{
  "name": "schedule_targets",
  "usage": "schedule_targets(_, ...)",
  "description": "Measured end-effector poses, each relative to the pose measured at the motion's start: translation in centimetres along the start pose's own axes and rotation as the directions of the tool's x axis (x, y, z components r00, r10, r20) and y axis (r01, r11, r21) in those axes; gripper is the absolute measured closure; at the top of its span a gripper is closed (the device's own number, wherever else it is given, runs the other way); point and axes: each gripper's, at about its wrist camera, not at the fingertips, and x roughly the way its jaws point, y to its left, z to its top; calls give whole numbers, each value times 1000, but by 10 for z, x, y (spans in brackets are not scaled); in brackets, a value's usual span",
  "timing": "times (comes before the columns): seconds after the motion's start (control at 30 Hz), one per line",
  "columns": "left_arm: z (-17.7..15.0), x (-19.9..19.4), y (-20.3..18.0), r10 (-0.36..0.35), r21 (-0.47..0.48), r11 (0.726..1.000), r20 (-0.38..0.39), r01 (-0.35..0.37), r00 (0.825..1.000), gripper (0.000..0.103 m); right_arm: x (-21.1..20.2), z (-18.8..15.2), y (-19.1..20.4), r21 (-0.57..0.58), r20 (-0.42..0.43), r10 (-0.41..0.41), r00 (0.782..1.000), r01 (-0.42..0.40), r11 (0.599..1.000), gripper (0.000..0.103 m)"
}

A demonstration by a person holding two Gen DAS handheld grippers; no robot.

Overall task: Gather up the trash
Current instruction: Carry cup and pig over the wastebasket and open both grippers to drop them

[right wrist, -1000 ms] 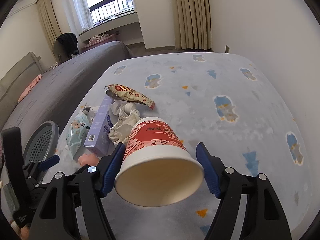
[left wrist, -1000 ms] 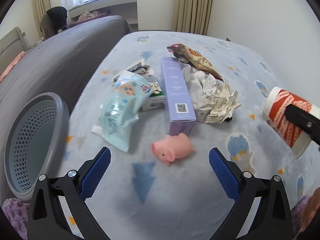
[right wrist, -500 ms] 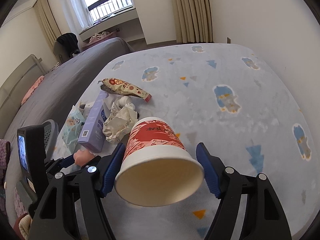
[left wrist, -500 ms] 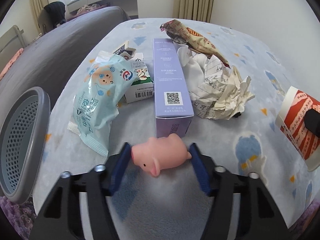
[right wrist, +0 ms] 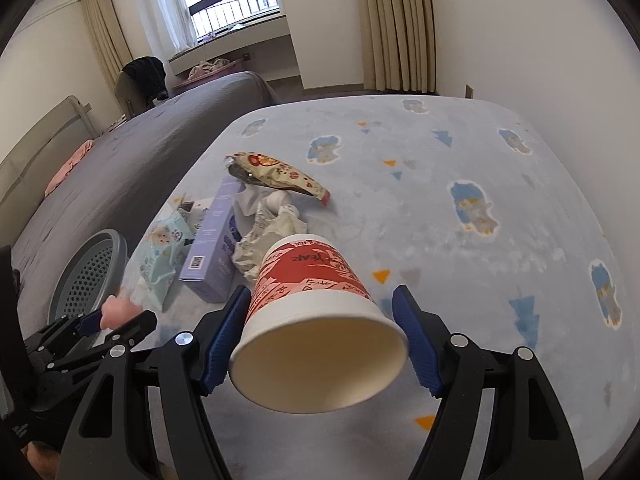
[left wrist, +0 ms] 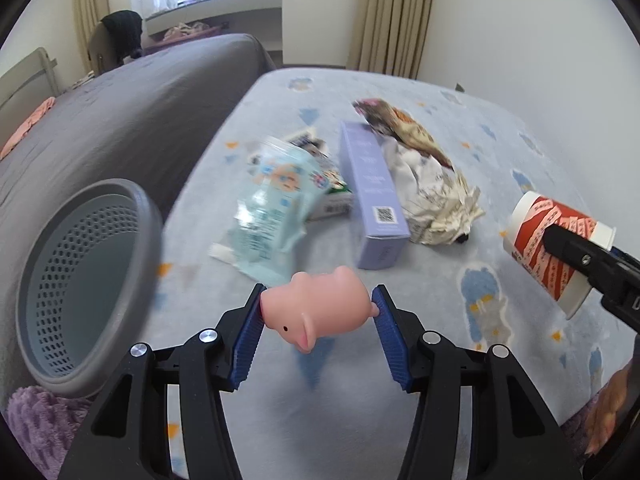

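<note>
Your left hand-held gripper (left wrist: 318, 307) held the pink pig toy (left wrist: 316, 312) by its flanks above the blue bed cover (left wrist: 460, 120), beside the grey mesh basket (left wrist: 92, 280). It looked soft and light (squashy, probably). Your right hand-held gripper (right wrist: 322, 334) clasped the red paper cup (right wrist: 316, 320), thin-walled and easily crushed; its base was hidden.
</note>
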Motion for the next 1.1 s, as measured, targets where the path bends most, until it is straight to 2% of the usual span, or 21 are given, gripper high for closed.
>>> schedule_targets(0.17,6,-30,49,42,-40,998,55,-40,998,51,-4,9,49,-33,5,73,997,-73,997,33)
schedule_targets(0.3,12,-43,99,113,-82,991,76,-107,991,50,3,19,107,-103,2,156,988,-155,983,33)
schedule_targets(0.5,11,-45,174,217,-136,969,65,-207,974,50,35,26,194,-186,-61,272,960,-279,942,33)
schedule_targets(0.67,3,-33,223,272,-174,949,21,-264,962,50,67,26,259,-255,-124,317,940,-339,906,33)
schedule_targets(0.9,-3,-14,260,285,-221,934,-15,-281,958,50,101,23,302,-289,-192,335,922,-380,879,33)
schedule_targets(1.03,-1,-6,272,285,-238,929,-27,-283,958,49,110,20,313,-303,-204,332,921,-382,873,33)
schedule_targets(1.1,-1,-4,275,281,-240,930,-27,-279,959,45,112,20,317,-310,-201,332,922,-382,871,33)
